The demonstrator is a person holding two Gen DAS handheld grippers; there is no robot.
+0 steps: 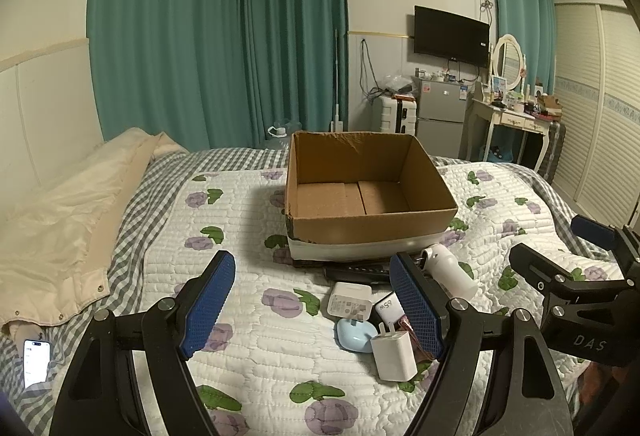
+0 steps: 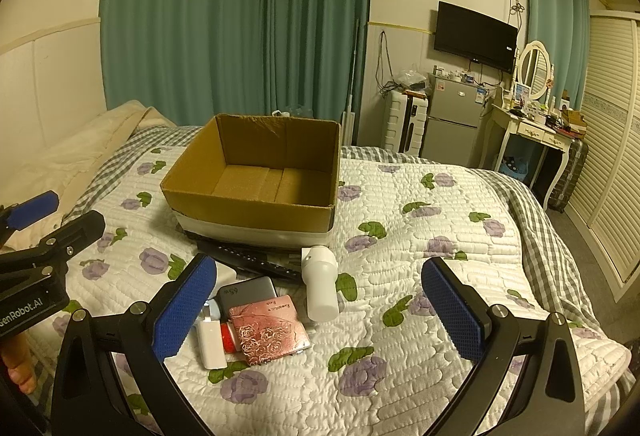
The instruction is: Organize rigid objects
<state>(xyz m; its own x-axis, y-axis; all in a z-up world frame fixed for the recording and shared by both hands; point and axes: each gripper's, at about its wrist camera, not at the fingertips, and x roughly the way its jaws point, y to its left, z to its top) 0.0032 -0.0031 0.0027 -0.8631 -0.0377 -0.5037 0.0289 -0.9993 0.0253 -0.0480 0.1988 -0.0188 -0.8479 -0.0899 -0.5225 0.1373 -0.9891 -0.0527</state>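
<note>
On the bed, a white quilt (image 1: 256, 316) printed with purple flowers covers the mattress, with a cream duvet (image 1: 68, 212) bunched along its left side. An open cardboard box (image 1: 366, 188) sits in the middle of the quilt, its inside bare, resting on a flat white base. Both grippers hover low over the near end of the quilt, apart from everything on it: the left gripper (image 1: 316, 310) has its blue-padded jaws spread wide and holds nothing, and the right gripper (image 2: 324, 312) likewise stands wide and unladen. Just in front of the box lies the small clutter. A black remote control (image 2: 256, 260) lies against the box's base, and a white cylindrical device (image 2: 320, 286) lies just beside it, pointing toward the camera. Nearer still, a pink case (image 2: 270, 330) embossed with roses lies flat, touching a dark power bank (image 2: 248, 292). A square white charger (image 1: 349, 301) lies next to a pale blue earbud case (image 1: 354, 334), and a smaller white plug adapter (image 1: 394, 356) lies at the near edge of the cluster. A lit phone (image 1: 37, 362) rests at the far left on the checked sheet.
</note>
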